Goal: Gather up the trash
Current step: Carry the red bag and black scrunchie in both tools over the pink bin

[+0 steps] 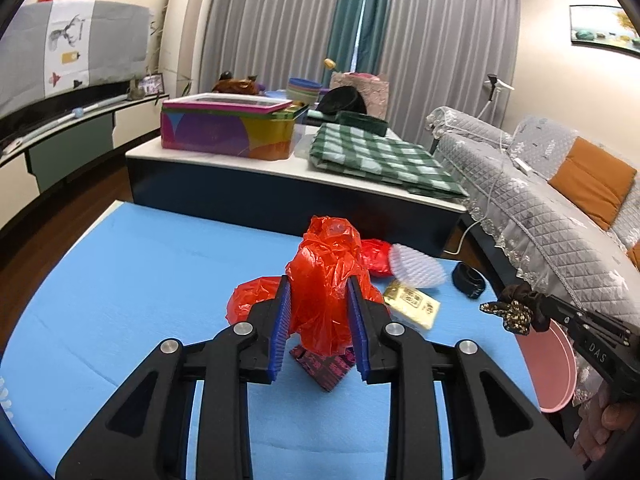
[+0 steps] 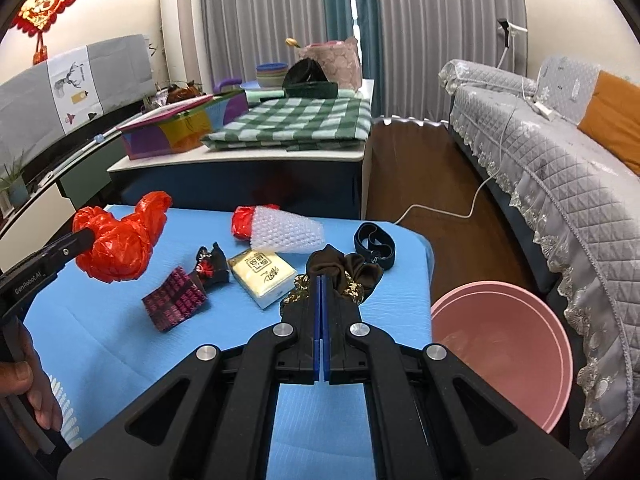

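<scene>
Here, two hand-held tools raised above a blue worktop (image 2: 120, 344) strewn with litter. In the left tool (image 1: 320, 320), a crumpled red plastic bag (image 1: 324, 288) squeezed between the blue pads (image 1: 282, 320), jaws part open around the bulk of it and lifted clear of the surface. In the right tool (image 2: 321, 312), a dark brown scrunchie with gold-patterned trim (image 2: 344, 272) pinched at the fingertips, jaws fully together. Left on the worktop: a second red plastic wad (image 2: 245, 222) touching a roll of clear bubble wrap (image 2: 288, 232), a pale yellow tissue pack (image 2: 262, 274) just in front of them, a dark red-and-black patterned wrapper (image 2: 174, 304) beside a small black and red scrap (image 2: 210, 266), and a black elastic band (image 2: 374, 244) near the far right corner. On the floor beside the worktop's right edge, a pink bin (image 2: 500, 352), close to a grey quilted sofa (image 2: 560, 184). Behind, a low table (image 2: 240, 160) carrying a green checked cloth (image 2: 296, 124) and a multicoloured box (image 2: 180, 132). A hand (image 2: 24, 392) visible at the left edge on the left tool's grip.
</scene>
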A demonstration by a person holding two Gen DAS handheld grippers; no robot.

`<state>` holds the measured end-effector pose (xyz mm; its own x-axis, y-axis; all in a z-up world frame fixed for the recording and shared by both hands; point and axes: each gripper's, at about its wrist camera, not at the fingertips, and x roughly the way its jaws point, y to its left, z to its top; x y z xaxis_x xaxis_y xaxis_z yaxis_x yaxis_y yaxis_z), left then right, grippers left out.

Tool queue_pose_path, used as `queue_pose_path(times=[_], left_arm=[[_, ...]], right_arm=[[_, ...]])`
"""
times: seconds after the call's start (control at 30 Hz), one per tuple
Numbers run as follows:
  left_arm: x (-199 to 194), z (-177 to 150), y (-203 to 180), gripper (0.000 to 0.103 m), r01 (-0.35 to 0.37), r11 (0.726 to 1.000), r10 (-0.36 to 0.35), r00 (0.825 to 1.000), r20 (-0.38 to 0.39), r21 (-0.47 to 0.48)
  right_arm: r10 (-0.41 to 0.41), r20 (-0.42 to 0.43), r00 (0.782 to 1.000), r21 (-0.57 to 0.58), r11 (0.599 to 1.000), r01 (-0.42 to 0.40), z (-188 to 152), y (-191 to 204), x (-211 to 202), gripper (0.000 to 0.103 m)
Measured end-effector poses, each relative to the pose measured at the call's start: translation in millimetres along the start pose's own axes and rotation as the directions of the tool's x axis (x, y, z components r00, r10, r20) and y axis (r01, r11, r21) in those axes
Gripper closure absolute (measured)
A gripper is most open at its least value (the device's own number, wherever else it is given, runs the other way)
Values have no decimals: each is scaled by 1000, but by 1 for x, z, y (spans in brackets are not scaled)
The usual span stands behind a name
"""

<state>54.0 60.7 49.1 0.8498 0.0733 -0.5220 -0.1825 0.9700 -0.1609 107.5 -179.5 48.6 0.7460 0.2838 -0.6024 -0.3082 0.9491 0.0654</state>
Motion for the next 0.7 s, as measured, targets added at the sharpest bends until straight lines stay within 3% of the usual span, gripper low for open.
queue_pose_path(times=[0.37,0.7], left_arm=[[-16,-5,-21,76,59,998,-60,998,15,38],[-14,-13,-48,76,98,992,-99,995,4,82]], right_arm=[[-30,65,997,-8,1000,31,-6,-3,-44,102],[-73,77,994,22,997,71,-10,-29,-52,102]])
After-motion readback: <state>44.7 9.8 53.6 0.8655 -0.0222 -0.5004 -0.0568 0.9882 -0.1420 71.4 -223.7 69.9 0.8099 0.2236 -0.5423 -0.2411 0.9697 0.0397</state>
